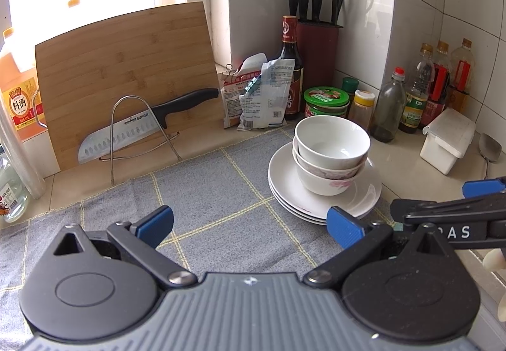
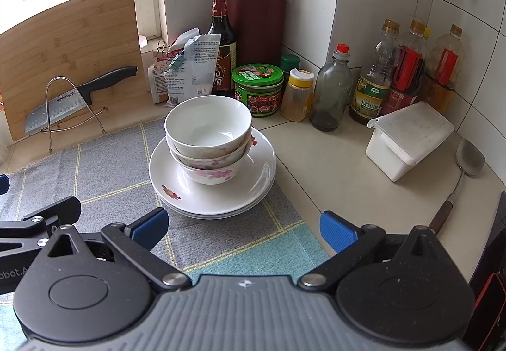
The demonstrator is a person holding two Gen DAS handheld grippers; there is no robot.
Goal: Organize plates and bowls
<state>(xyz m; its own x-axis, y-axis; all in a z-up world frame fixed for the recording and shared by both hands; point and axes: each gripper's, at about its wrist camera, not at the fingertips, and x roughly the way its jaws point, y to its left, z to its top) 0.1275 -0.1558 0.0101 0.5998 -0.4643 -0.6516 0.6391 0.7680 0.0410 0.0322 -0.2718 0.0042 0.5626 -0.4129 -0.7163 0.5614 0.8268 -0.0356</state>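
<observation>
Bowls point(image 2: 208, 142): three, nested upright, stacked on plates point(image 2: 259, 173). Top bowl plain white inside; lower two with pink floral print on outer walls. Plates: three visible by rims, stacked flat, top one bearing a small red motif near its front left edge. Whole stack seated on right portion of grey checked mat point(image 1: 205, 192), rear rim of plates overhanging onto bare counter point(image 2: 332, 161).

Left gripper point(image 1: 249, 226): jaws wide apart, nothing between them, blue pads point(image 1: 156, 222) hovering over mat, stack ahead and to its right. Right pad just beside front rim of plates in left wrist view; contact not determinable.

Right gripper point(image 2: 243, 229): jaws wide apart, empty, aimed at stack from front, plates just ahead between pad lines. No contact seen. Seen from the side at right edge of left wrist view, close alongside left gripper.

Surroundings: cutting board point(image 1: 126, 75) leaning upright at back left, knife point(image 1: 142, 123) resting in wire rack point(image 1: 139, 129) in front of it. Bags point(image 1: 256, 91) clipped shut, dark sauce bottle point(image 1: 289, 66) and knife block point(image 2: 256, 25) in corner behind stack. Green-lidded jar point(image 2: 257, 88), spice shaker point(image 2: 299, 94) and row of oil bottles point(image 2: 408, 72) along back wall to right. White lidded box point(image 2: 408, 139) on counter right of stack, well apart; metal spatula point(image 2: 465, 167) lying beside box.
</observation>
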